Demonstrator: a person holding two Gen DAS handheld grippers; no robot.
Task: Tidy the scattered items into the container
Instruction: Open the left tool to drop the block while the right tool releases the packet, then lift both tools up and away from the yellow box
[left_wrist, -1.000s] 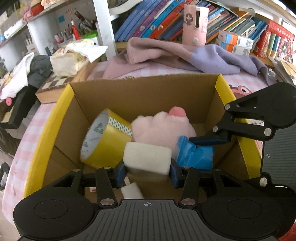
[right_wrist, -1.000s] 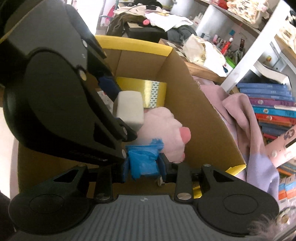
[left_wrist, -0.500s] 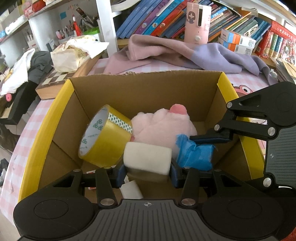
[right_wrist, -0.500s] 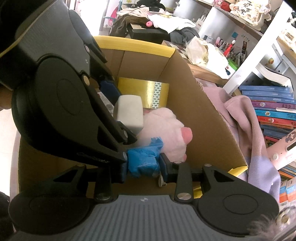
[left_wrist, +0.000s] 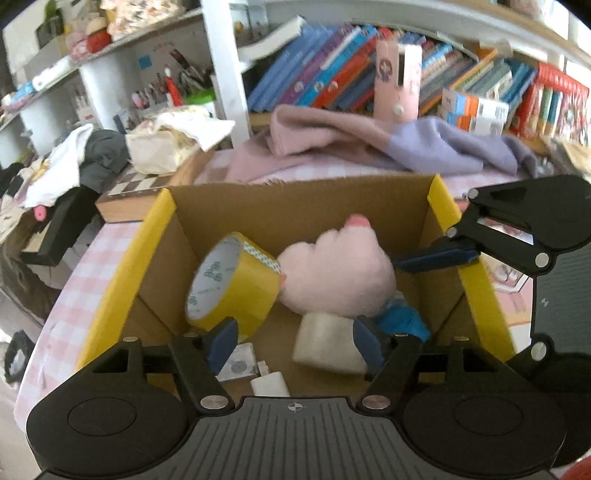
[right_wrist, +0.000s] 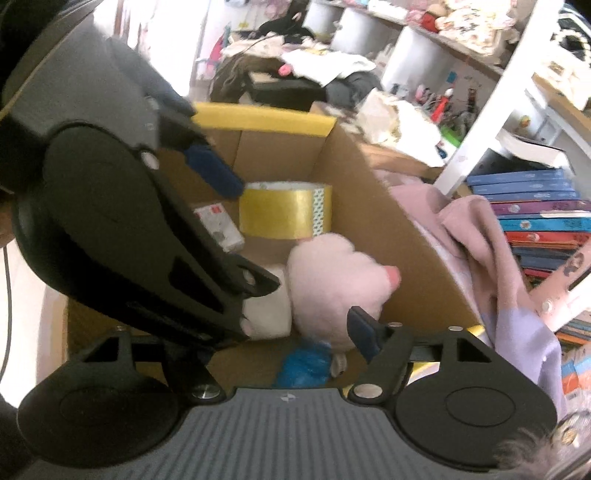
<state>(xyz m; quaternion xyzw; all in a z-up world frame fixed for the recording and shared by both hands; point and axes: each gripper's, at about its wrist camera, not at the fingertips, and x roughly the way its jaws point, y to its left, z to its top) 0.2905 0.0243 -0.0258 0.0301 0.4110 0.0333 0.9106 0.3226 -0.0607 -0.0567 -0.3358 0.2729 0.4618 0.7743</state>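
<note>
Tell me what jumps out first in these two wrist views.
A yellow-rimmed cardboard box fills both views. Inside lie a yellow tape roll against the left wall, a pink plush toy in the middle, and in front of the toy a white foam block and a crumpled blue bag. Over the box the left gripper and right gripper have just been opening, and neither grips anything.

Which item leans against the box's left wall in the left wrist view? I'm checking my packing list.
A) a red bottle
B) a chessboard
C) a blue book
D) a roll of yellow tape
D: the roll of yellow tape stands tilted against the left inner wall of the cardboard box, beside the pink plush toy.
</note>
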